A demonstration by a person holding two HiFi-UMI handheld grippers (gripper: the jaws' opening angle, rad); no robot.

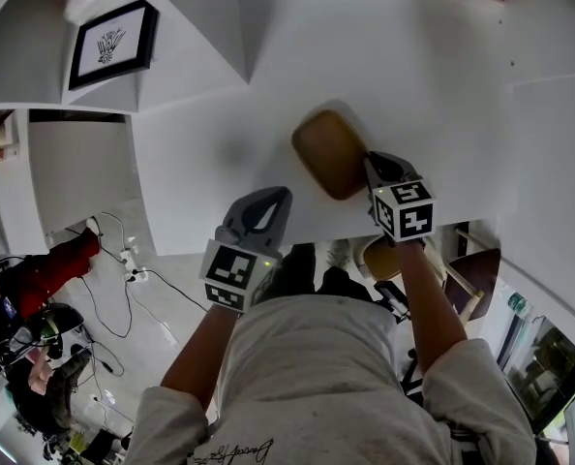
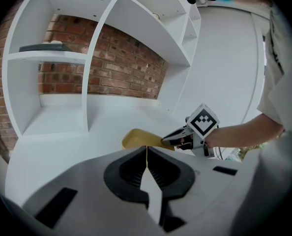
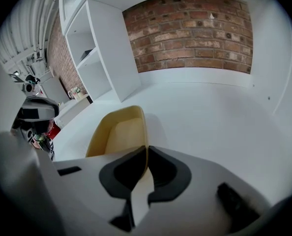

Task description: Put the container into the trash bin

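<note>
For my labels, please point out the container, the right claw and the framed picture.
container (image 1: 328, 151): head view, its middle.
right claw (image 3: 146, 153): right gripper view, between its tips, shut on the container's rim.
framed picture (image 1: 113, 45): head view, its drawing.

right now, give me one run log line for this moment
right gripper shut on rim of tan rounded container | container over white table | left gripper shut, empty, at table's near edge
</note>
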